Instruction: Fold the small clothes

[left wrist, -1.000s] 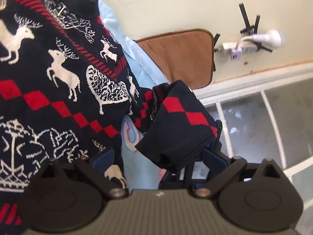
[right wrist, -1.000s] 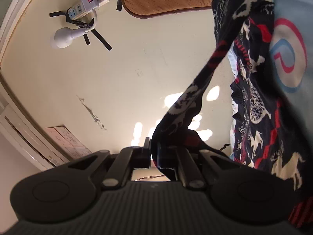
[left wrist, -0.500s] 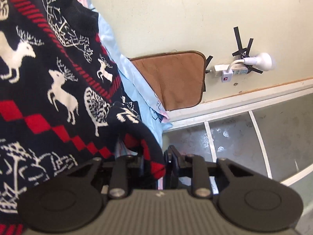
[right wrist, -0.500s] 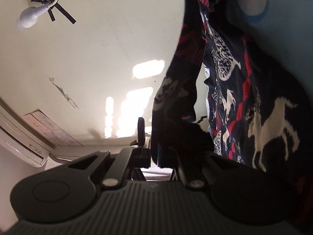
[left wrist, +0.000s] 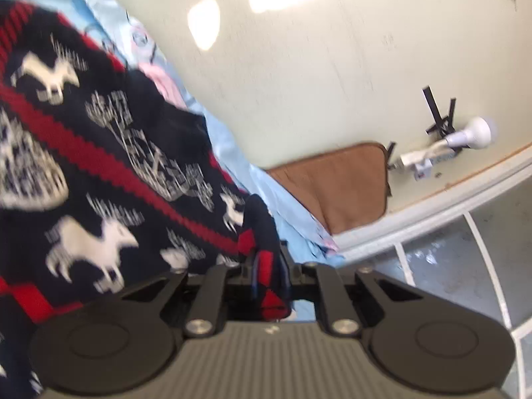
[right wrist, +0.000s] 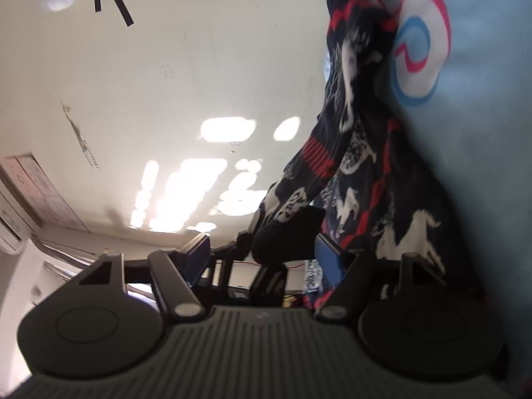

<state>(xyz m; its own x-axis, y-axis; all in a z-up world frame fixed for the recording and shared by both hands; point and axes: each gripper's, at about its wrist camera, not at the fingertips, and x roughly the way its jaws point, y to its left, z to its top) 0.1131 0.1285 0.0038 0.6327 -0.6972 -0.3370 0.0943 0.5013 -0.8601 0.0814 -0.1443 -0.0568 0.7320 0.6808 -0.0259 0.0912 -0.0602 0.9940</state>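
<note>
A small navy sweater (left wrist: 99, 179) with white deer and red bands lies on a light blue patterned sheet (left wrist: 232, 153). My left gripper (left wrist: 267, 266) is shut on a fold of its red and navy edge. In the right wrist view the sweater (right wrist: 359, 173) hangs along the sheet (right wrist: 482, 133). My right gripper (right wrist: 262, 252) is open, and a dark end of the sweater sits loose between its blue pads (right wrist: 327, 256).
A cream floor (left wrist: 316, 66) runs beside the sheet. A brown mat (left wrist: 345, 186) lies at the sheet's far end. A white power strip with a plug (left wrist: 445, 146) is taped to the floor near a white window frame (left wrist: 465, 199).
My right gripper has opened and let go of the sweater end it was pinching. My left gripper stays shut on the sweater edge and has moved along the garment.
</note>
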